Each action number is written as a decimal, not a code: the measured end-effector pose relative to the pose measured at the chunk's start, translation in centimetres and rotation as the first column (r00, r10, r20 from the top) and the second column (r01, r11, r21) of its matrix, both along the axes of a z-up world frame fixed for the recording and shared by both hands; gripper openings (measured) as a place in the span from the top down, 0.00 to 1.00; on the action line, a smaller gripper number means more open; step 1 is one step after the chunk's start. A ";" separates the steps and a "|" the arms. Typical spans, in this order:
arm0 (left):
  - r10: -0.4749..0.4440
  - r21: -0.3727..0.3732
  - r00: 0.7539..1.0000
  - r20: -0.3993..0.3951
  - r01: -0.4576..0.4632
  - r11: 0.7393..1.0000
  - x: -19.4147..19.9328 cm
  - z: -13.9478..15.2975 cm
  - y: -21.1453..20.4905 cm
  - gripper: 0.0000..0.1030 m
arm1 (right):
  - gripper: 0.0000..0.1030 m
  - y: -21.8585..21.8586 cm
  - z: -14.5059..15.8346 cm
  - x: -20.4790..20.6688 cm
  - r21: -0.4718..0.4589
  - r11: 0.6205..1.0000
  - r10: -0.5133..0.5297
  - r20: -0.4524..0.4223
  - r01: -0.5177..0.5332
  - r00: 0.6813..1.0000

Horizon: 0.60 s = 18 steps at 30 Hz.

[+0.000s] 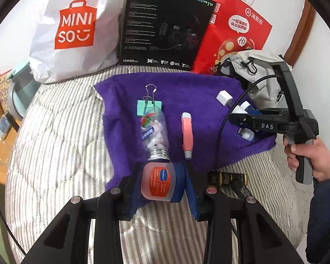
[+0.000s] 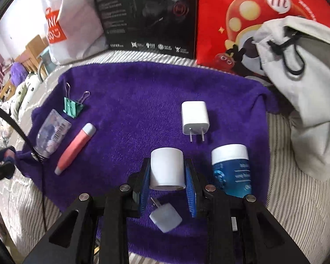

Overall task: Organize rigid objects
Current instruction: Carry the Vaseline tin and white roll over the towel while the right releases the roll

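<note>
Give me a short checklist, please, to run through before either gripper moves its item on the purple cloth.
1. Left gripper shut on the pink jar: ok.
2. Right gripper shut on the white cylinder: ok.
3. Small white plug under the right gripper, in the way if it is lowered: not ok.
4. Blue jar apart from the right finger: cannot tell.
5. Clear bottle touches the pink jar: cannot tell.

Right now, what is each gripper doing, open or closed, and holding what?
Left gripper: closed on the pink jar.
Right gripper: closed on the white cylinder, above the purple towel.
</note>
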<state>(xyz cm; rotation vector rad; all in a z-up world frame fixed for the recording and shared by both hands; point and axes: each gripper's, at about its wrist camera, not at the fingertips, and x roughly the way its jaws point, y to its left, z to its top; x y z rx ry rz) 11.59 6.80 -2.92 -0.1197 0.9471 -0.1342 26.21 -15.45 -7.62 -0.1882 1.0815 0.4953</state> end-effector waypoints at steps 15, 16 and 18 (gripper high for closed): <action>0.006 0.028 0.999 0.044 -0.007 1.000 0.6 1.1 -0.1 0.67 | 0.69 0.9 -0.7 0.1 -0.063 0.997 0.039 0.021 -0.038 0.999; 0.007 0.029 0.999 0.042 -0.009 1.000 0.7 1.1 -0.1 0.67 | 0.67 0.9 -0.6 0.1 -0.069 0.997 0.041 0.013 -0.040 0.999; 0.018 0.036 0.999 0.042 -0.020 0.999 0.9 1.0 0.1 0.67 | 0.59 0.7 -0.4 -0.1 -0.077 0.996 0.039 0.011 -0.038 0.999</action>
